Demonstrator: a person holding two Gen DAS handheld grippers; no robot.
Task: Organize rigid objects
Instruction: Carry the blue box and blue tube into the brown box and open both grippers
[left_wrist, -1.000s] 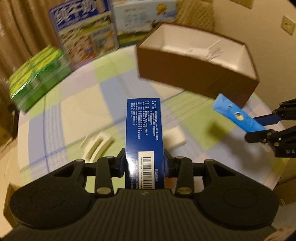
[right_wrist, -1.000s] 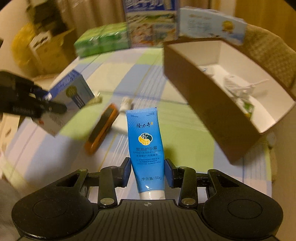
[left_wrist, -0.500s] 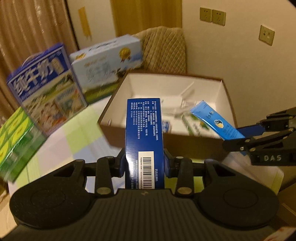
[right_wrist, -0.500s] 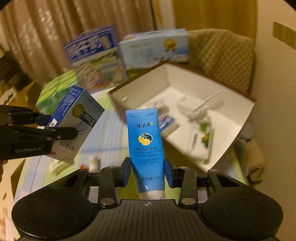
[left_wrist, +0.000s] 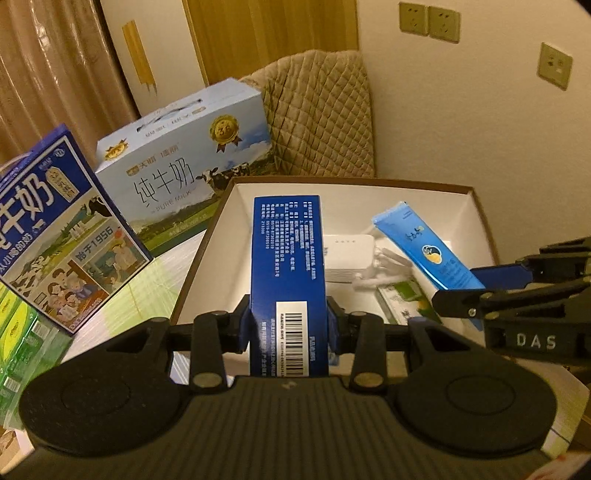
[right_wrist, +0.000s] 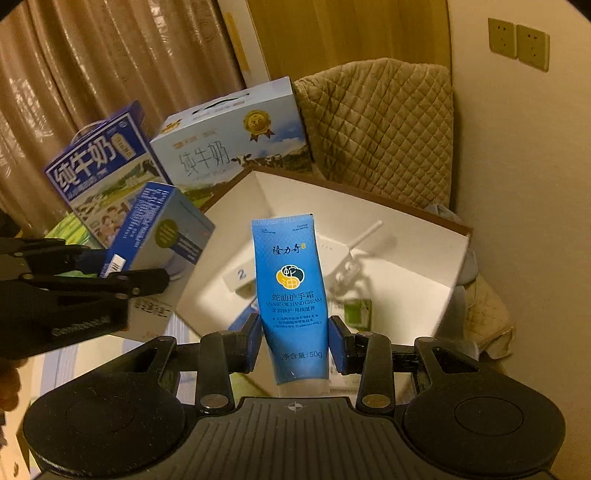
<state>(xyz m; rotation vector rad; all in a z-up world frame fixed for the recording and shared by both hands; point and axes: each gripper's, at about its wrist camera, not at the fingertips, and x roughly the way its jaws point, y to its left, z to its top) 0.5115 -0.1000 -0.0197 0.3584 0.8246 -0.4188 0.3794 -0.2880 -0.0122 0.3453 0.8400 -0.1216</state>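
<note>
Looked like a home room, not a lab: pleated curtains (right_wrist: 92, 74), quilted chair cover (left_wrist: 321, 114), wall sockets (right_wrist: 517, 40), checked tablecloth (left_wrist: 147, 291), retail milk cartons (left_wrist: 184, 166) stacked on the table. Warm, dim household lighting.

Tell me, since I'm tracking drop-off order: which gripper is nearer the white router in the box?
Probably left. The left gripper holds its blue carton just before the white router; the right gripper hangs beside it.
</note>
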